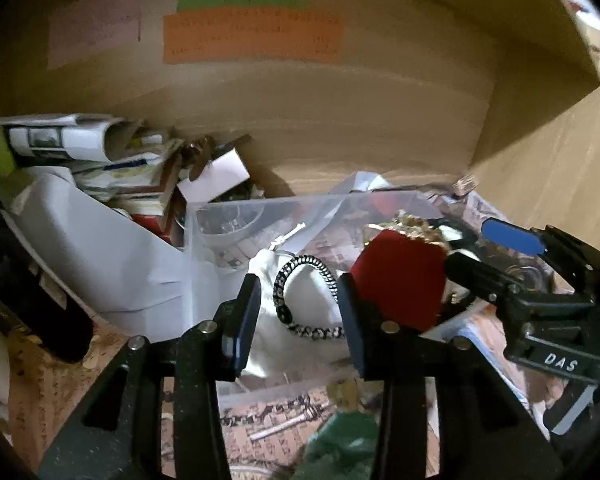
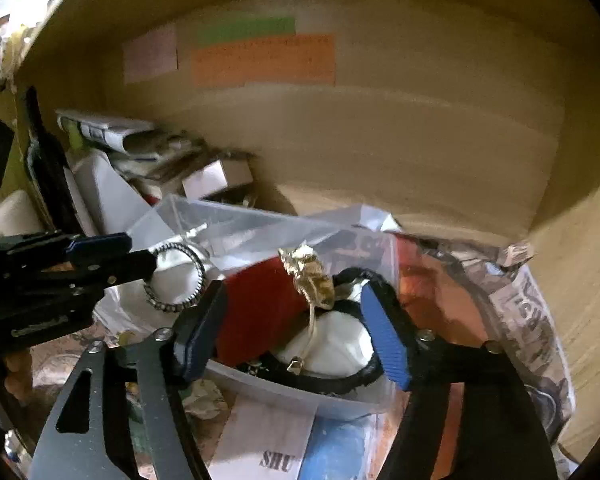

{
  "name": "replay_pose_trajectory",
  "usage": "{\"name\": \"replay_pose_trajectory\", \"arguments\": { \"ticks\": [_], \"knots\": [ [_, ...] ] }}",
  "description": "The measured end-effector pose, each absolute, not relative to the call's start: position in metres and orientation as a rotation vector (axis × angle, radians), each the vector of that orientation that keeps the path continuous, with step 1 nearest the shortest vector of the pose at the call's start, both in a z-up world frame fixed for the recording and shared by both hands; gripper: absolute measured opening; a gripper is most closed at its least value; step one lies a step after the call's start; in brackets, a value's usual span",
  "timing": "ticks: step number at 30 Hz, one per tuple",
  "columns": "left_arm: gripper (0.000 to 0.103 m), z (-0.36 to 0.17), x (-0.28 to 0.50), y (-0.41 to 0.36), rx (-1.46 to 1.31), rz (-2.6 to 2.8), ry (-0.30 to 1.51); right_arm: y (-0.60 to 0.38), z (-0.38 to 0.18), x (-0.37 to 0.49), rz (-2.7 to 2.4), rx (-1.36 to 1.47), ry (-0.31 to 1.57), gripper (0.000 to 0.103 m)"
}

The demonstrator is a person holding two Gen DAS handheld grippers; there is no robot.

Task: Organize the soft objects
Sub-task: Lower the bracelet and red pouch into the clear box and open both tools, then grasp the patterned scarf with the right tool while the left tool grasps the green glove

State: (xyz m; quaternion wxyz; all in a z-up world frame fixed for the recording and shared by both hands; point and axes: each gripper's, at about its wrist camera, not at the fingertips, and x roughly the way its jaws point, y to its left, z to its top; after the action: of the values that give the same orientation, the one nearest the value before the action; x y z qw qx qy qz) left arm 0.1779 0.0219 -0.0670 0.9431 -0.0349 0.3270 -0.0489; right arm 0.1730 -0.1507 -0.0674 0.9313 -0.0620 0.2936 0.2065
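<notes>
A white cloth pouch [image 1: 300, 308] with a black-and-white braided hair band [image 1: 300, 292] on it lies between the open fingers of my left gripper [image 1: 298, 316]. A red velvet pouch [image 1: 400, 280] with a gold tie [image 1: 416, 230] sits just right of it. In the right wrist view my right gripper [image 2: 296, 324] is open around the red pouch [image 2: 260, 308], its gold tie [image 2: 310, 280] and a white soft object [image 2: 332, 344] with black trim. The left gripper [image 2: 140, 264] shows there beside the hair band [image 2: 180, 276].
All this lies in a cluttered wooden drawer [image 1: 340, 120]. A clear plastic bag [image 1: 260, 216] lies over the soft objects. Papers, small boxes and a white sheet [image 1: 100, 248] fill the left. A green soft thing [image 1: 340, 440] lies near. Newspaper [image 2: 532, 320] lines the right.
</notes>
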Motion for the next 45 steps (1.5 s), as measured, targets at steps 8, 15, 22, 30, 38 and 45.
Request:
{"name": "replay_pose_trajectory", "arguments": {
  "ticks": [8,15,22,30,38,45],
  "knots": [
    [0.062,-0.053,0.136,0.031,-0.061,-0.091,0.607,-0.154,-0.051,0.140,0.469,-0.121,0.540,0.072],
    [0.064,-0.074,0.117,0.036,-0.056,-0.106,0.671,-0.143,-0.066,0.118,0.552,-0.118,0.577,0.074],
    [0.064,-0.107,0.104,0.037,-0.057,-0.124,0.759,-0.119,-0.097,0.118,0.620,-0.154,0.670,0.074],
    [0.063,-0.144,0.105,0.039,-0.066,-0.120,0.858,-0.106,-0.120,0.142,0.651,-0.123,0.778,0.035],
    [0.063,-0.156,0.109,0.041,-0.064,-0.107,0.882,-0.125,-0.107,0.128,0.610,-0.114,0.703,0.019],
    [0.063,-0.141,0.109,0.039,-0.085,-0.144,0.856,-0.157,-0.079,0.111,0.554,-0.058,0.611,0.018]
  ]
}}
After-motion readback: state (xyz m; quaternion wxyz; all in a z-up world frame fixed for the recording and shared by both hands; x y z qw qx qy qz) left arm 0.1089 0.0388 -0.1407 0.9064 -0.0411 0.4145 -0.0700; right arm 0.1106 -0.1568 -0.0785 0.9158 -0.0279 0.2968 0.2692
